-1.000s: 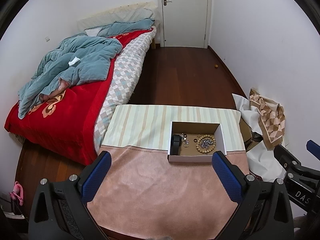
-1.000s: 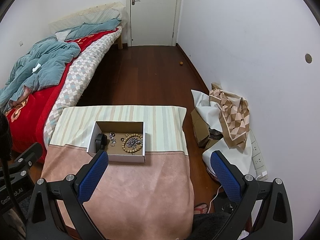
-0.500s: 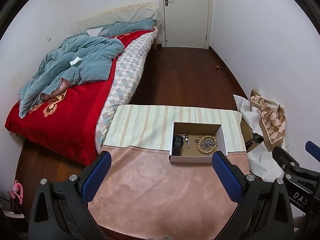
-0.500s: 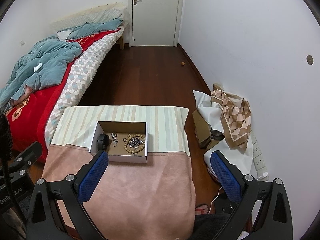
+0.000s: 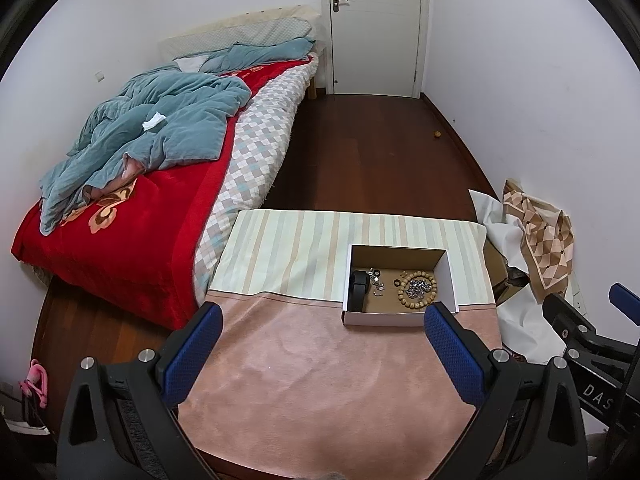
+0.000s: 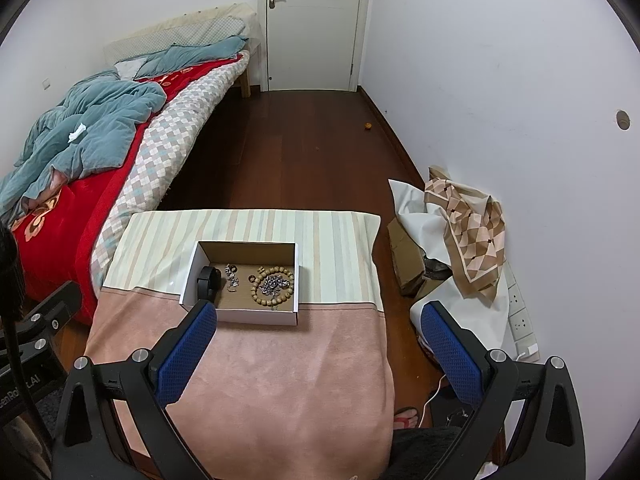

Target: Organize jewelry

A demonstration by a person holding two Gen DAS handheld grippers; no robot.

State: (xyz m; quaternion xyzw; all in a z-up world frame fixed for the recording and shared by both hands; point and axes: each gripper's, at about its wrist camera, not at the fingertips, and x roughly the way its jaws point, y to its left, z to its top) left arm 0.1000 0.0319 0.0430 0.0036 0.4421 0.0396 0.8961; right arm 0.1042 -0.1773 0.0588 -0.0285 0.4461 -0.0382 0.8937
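A shallow white cardboard box (image 5: 384, 319) with a brown floor sits on the cloth-covered table (image 5: 320, 360). It holds a wooden bead bracelet (image 5: 417, 291) around a silver chain, a black band (image 5: 358, 286) at its left, small silver pieces (image 5: 376, 280) and a dark ring. The same box (image 6: 256, 317), bracelet (image 6: 274, 284) and black band (image 6: 208, 280) show in the right wrist view. My left gripper (image 5: 322, 334) is open and empty, near the box's front. My right gripper (image 6: 318, 338) is open and empty, to the box's right front.
A bed (image 5: 120, 200) with a red blanket and teal quilt stands left of the table. Dark wood floor leads to a closed white door (image 5: 374, 28). Cardboard, white sheeting and a patterned cloth (image 5: 536, 236) lie by the right wall. A power strip (image 6: 520, 320) lies below.
Both views have shifted slightly; the box sits a little lower and further right in each. Both grippers stay open and the box contents have not moved.
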